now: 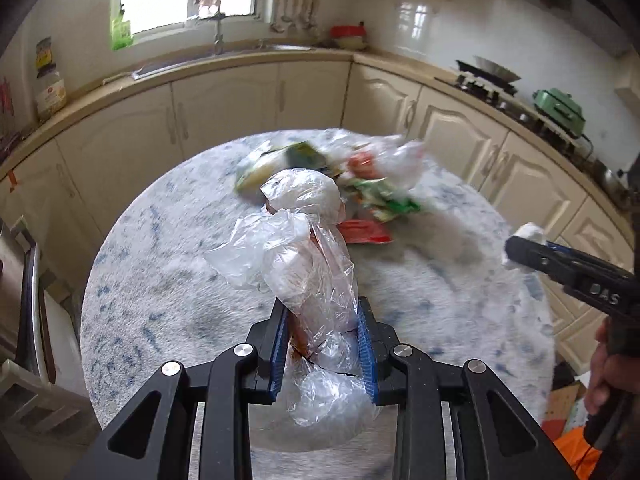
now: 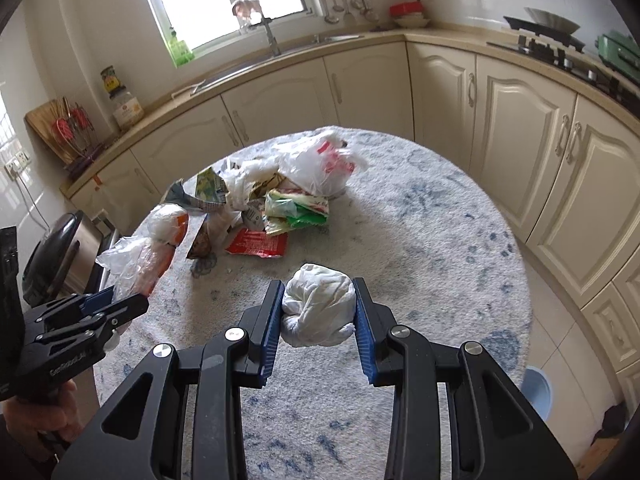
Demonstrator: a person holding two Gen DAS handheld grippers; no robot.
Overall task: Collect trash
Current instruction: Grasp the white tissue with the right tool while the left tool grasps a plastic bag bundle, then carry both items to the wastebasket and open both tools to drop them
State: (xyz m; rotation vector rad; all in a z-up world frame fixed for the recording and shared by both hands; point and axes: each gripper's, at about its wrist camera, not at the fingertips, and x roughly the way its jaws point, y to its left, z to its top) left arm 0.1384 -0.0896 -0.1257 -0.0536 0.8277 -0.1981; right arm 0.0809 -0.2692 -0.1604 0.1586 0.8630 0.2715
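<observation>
My left gripper (image 1: 323, 312) is shut on a clear plastic bag (image 1: 308, 248) with white and brown contents, held above the round table (image 1: 160, 260). It also shows in the right wrist view (image 2: 120, 296) with the bag (image 2: 156, 248). My right gripper (image 2: 319, 290) is shut on a white crumpled wad (image 2: 318, 306) above the table (image 2: 420, 240); in the left wrist view it is at the right (image 1: 516, 248) with the wad (image 1: 530, 234). A pile of wrappers and bags (image 2: 280, 196) lies on the far part of the table, also in the left wrist view (image 1: 340, 184).
Cream kitchen cabinets (image 2: 540, 160) curve around behind the table, with a sink (image 2: 272, 44) under the window and a stove (image 2: 560, 52) at right. A dark-lidded bin (image 2: 52, 256) stands left of the table. A light blue stool (image 2: 538, 392) is at the table's right.
</observation>
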